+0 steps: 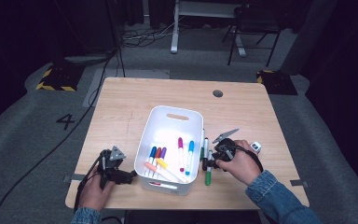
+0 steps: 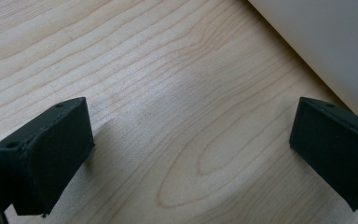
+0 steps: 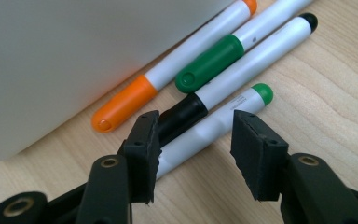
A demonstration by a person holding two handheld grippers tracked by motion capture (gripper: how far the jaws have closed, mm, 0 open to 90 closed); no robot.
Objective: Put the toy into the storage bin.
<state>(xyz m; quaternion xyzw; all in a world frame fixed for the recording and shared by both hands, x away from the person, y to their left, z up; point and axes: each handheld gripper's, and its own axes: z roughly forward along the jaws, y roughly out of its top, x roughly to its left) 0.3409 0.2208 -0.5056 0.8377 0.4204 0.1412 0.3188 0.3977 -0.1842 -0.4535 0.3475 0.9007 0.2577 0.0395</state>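
In the right gripper view the right tool (image 3: 193,154) is hanging low over the desk (image 3: 335,93) with its jaws parted, not yet pressing on anything. Between them is lying a white marker with a green end (image 3: 223,123), the nearest of four markers lined up along the outside wall of the white bin (image 3: 74,51). Just beyond it is resting a marker with a black cap (image 3: 242,70), then one with a green cap (image 3: 209,63), then an orange-capped one (image 3: 168,77) right against the bin wall.

To do this grasp well, the jaws should probably be coming straight down astride the nearest marker alone, low enough that the pads meet its barrel near the middle. The black-capped marker is touching or nearly touching it, so the left pad needs to be slipping into that narrow seam without nudging the neighbour.

In the high view the right tool (image 1: 213,156) is sitting at the bin's right side, while several markers are already lying inside the bin (image 1: 168,114).

The left tool (image 1: 121,175) is resting at the bin's left, jaws wide apart over bare wood, holding nothing.
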